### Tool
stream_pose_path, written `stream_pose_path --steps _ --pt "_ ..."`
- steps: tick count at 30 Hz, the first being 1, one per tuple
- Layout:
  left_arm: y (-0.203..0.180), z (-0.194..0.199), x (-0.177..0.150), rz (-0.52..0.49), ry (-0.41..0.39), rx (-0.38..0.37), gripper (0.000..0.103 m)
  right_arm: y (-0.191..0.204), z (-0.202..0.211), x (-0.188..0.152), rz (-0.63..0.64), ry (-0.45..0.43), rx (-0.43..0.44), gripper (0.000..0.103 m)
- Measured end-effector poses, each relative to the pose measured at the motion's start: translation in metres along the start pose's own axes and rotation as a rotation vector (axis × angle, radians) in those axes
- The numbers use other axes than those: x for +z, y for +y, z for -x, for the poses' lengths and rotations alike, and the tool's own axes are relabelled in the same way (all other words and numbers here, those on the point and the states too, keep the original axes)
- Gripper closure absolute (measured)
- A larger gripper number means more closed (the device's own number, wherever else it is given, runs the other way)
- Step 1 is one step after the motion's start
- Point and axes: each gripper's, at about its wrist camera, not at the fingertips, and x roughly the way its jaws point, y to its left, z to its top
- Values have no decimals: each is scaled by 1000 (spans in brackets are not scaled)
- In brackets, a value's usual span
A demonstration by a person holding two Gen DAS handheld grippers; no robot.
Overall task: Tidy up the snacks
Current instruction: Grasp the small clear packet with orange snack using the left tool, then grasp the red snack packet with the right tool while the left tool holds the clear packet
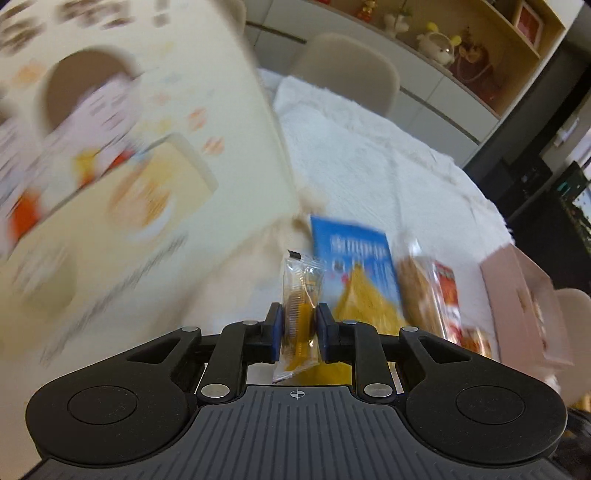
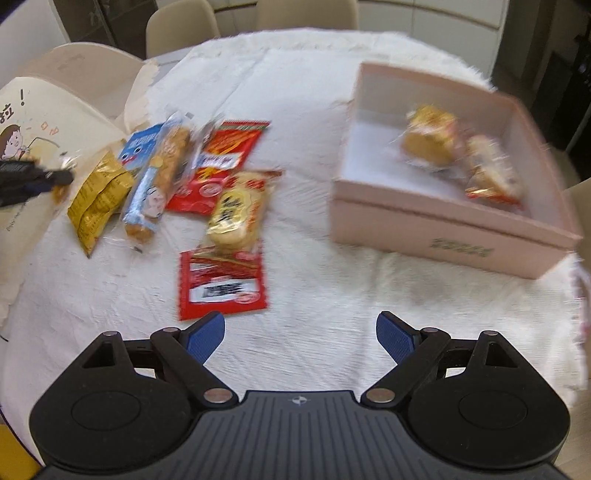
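Observation:
My left gripper [image 1: 300,314] is shut on a small clear-wrapped yellow snack [image 1: 301,295], held above the table beside a cream printed box [image 1: 147,166]. It also shows at the left edge of the right wrist view [image 2: 55,179]. My right gripper [image 2: 300,332] is open and empty above the white tablecloth [image 2: 314,314]. A pile of snacks lies ahead-left: a red packet [image 2: 221,284], a yellow rice cracker pack [image 2: 236,210], a blue-wrapped bar [image 2: 155,181], a gold bag [image 2: 99,199]. The pink box [image 2: 443,225] at right holds two snacks [image 2: 428,138].
A blue packet [image 1: 354,258] and a red-labelled snack [image 1: 439,291] lie ahead of the left gripper, with the pink box [image 1: 517,295] to the right. Beige chairs [image 2: 177,26] ring the table. A shelf with ornaments [image 1: 443,44] stands behind.

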Motion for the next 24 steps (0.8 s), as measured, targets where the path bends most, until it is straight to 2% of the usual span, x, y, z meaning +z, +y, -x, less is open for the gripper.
stream_pose_path --steps 4,6,9,10,11,14,21,22,24 --pt "-2 27 -29 30 39 -34 80 24 -26 9 39 38 41 13" --pt "-13 34 -50 35 76 -84 80 39 -38 12 93 18 6 7" --pt "-34 31 -80 45 151 -150 80 61 -49 16 180 -29 -49 6" --pt "-40 27 -87 46 170 -162 80 67 -48 16 199 -40 -46 14" --pt "-47 23 -93 47 183 -169 80 73 -45 16 226 -45 -33 27" --pt "-62 13 -102 45 204 -185 80 82 -34 7 299 -42 -31 31" --pt "-103 -13 -108 -58 306 -243 80 52 4 -40 328 -4 -50 32" --pt "-109 -16 -111 -71 313 -252 80 45 8 -49 331 7 -54 29" --pt "-121 -24 -114 -98 335 -263 80 30 13 -63 300 21 -62 17"
